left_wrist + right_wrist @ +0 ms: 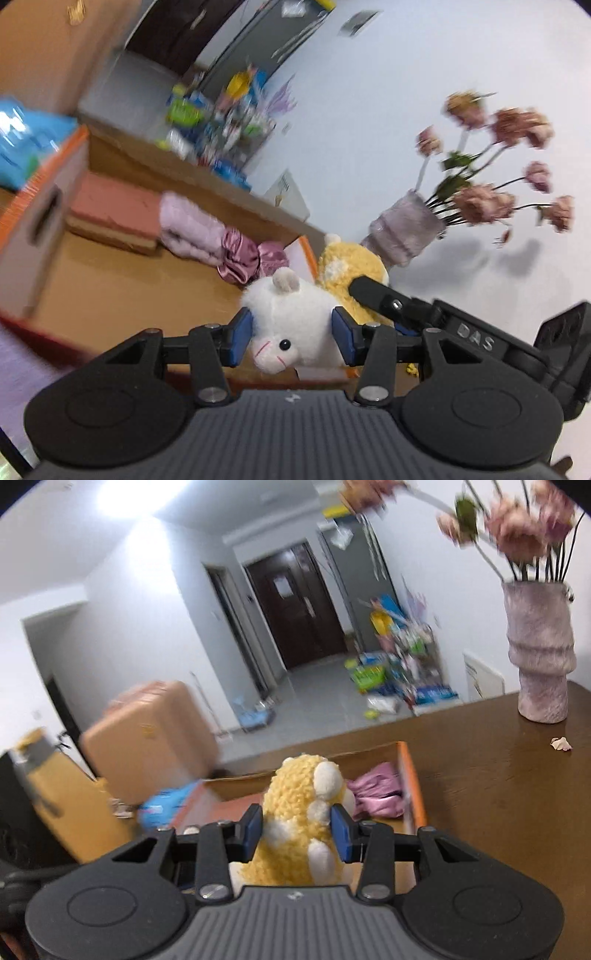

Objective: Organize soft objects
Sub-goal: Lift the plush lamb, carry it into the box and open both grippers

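The white plush toy (291,325) was squeezed between the blue pads of the left gripper (293,338), with its little face turned toward the camera. It was held up in the air, just in front of the near edge of the cardboard box (110,288). The yellow plush toy (303,819) was squeezed the same way in the right gripper (297,830), close to the right end of the box, beside the orange flap (412,786). Both sets of jaws were partly closed and pressed into the soft fur.

Inside the box, a pink folded cloth (192,229) and shiny purple scrunchies (247,258) were already laid near the right end. A reddish flat pad (114,210) was seen at the back left. The middle of the box floor was bare.

The pictures were blurry, so how high the toys hung above the box was hard to tell.

For this step to be done well, the toys should be carried over the bare floor of the box, lowered until they rest there, and only then let go. They should be kept apart, so the two grippers are not bumped. The vase of flowers (541,653), well to the right of the box, should be kept clear of.
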`<state>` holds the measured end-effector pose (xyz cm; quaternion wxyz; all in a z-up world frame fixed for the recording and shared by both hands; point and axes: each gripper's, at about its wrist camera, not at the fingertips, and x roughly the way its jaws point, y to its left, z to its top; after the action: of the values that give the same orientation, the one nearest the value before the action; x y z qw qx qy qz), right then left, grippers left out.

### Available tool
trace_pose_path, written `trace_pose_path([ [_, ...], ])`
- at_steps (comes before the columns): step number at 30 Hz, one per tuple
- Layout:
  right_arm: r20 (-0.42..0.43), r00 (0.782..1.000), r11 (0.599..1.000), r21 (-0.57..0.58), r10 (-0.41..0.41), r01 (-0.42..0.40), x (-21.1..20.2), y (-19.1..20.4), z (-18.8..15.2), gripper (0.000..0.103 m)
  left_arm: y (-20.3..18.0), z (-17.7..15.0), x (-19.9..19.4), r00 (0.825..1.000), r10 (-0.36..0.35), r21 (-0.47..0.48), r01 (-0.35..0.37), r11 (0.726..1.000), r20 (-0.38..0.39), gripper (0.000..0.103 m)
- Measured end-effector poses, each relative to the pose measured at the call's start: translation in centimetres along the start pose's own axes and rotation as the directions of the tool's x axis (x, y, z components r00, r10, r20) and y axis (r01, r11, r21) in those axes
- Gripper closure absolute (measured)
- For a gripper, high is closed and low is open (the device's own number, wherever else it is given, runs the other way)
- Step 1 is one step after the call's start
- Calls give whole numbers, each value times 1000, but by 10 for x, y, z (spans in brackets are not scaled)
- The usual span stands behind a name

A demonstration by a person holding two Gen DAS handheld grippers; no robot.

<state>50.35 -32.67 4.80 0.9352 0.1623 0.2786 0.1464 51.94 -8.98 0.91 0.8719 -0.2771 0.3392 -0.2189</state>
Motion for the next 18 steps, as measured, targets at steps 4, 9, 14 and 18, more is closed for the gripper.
trace_pose_path([
  [4, -114, 992, 998, -8, -61, 60, 54, -27, 4, 63, 11, -3, 51, 995, 64, -2, -64, 998, -77, 56],
  [9, -161, 978, 988, -109, -129, 112, 76, -28, -13, 56, 14, -7, 66, 987, 116, 74, -108, 991, -107, 57],
  [14, -147, 973, 977, -149, -177, 155, 73, -20, -11, 54, 11, -6, 61, 984, 144, 98, -134, 986, -106, 57],
  [18, -120, 979, 979, -145, -163, 145, 49, -15, -3, 51, -4, -2, 29, 984, 171, 155, -161, 975, -57, 57],
])
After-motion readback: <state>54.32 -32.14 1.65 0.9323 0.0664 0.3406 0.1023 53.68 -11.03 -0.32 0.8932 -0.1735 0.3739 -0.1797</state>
